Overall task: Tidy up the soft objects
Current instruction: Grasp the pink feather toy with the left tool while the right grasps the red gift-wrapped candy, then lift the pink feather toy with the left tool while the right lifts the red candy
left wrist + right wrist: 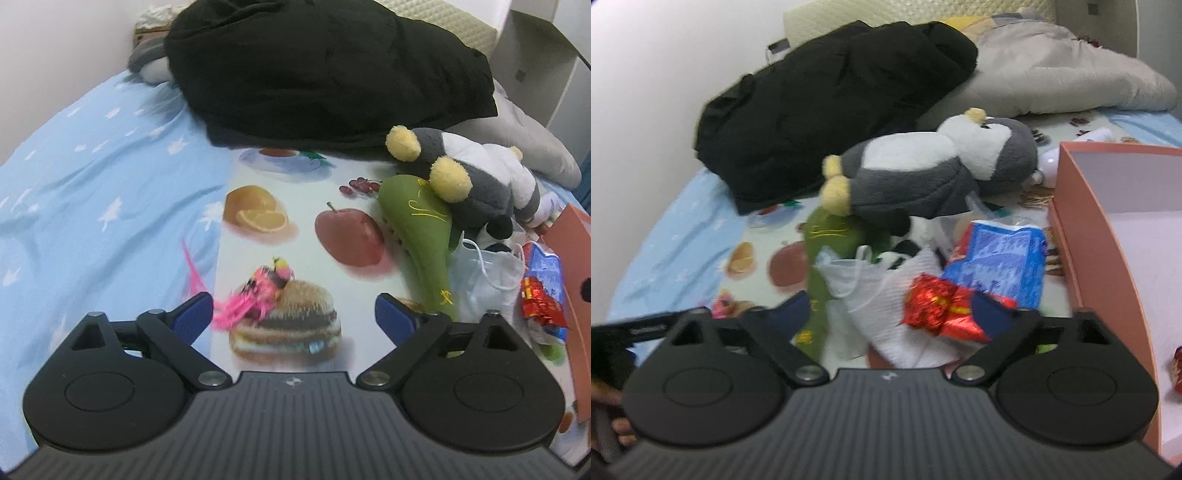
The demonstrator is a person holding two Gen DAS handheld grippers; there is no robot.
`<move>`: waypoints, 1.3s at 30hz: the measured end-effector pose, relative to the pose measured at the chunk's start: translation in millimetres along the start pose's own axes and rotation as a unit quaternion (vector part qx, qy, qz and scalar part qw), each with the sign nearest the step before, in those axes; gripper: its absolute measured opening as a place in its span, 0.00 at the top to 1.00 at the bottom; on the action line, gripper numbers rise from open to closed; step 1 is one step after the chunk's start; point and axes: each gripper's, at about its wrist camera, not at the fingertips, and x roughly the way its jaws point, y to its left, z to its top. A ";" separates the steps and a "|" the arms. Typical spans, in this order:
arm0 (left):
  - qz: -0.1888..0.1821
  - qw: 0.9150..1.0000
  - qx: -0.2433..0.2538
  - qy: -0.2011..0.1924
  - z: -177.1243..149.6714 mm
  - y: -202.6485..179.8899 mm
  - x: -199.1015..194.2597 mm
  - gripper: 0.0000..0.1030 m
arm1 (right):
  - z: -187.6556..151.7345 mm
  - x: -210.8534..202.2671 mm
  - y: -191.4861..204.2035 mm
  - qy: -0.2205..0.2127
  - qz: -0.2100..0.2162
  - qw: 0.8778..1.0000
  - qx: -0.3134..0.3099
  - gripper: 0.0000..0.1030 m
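My left gripper [293, 314] and right gripper [890, 314] gape empty beside the pink box [1108, 236], ready to gather the penguin plush [923, 173].

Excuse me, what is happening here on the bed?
A person holds two grippers above a fruit-printed mat on a bed. Both the left gripper and the right gripper are open and hold nothing. Ahead lie a grey-and-white plush penguin, a green plush toy, a white face mask and snack packets, beside an open pink box.
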 end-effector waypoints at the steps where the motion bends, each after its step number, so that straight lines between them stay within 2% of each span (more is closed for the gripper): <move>1: -0.002 1.000 0.006 0.000 2.0 -0.2 5.4 0.11 | 0.4 5.4 -1.2 0.002 -0.006 1.000 0.001 0.30; 3: -0.002 1.000 0.017 0.002 4.7 -1.0 17.5 0.15 | 0.0 17.2 -5.0 0.007 -0.013 1.000 0.006 0.31; 4: 0.000 1.000 0.024 0.005 5.3 -1.5 23.3 0.21 | -0.1 23.5 -6.9 0.012 -0.015 1.000 0.009 0.33; 6: 0.003 0.999 0.031 0.010 6.3 -1.2 34.5 0.25 | -1.6 33.4 -9.3 0.020 -0.020 1.000 0.012 0.36; 9: 0.001 0.999 0.025 0.022 5.9 4.8 50.9 0.34 | -4.9 45.8 -11.8 0.029 -0.028 0.999 0.013 0.38; 15: 0.018 0.999 0.023 0.026 2.3 16.5 70.2 0.53 | -11.2 64.7 -11.6 0.045 -0.044 0.998 0.002 0.38; 17: 0.017 0.999 0.026 0.019 3.1 17.6 69.8 0.63 | -12.2 68.3 -11.3 0.049 -0.045 0.998 0.000 0.42; 19: 0.010 1.000 0.021 0.015 4.5 18.8 69.2 0.64 | -12.7 71.2 -11.8 0.057 -0.039 0.998 0.003 0.54; 20: 0.007 1.000 0.017 0.013 4.9 19.1 68.2 0.64 | -12.6 71.8 -11.9 0.060 -0.037 0.998 0.006 0.57; 28: -0.005 1.000 -0.001 -0.002 5.9 16.3 49.2 0.64 | -10.9 57.1 -5.4 0.048 -0.026 0.998 -0.002 0.58; 39: -0.020 1.000 -0.014 -0.013 -7.5 -5.2 -7.6 0.64 | -21.1 15.1 0.7 0.023 -0.021 0.999 -0.023 0.58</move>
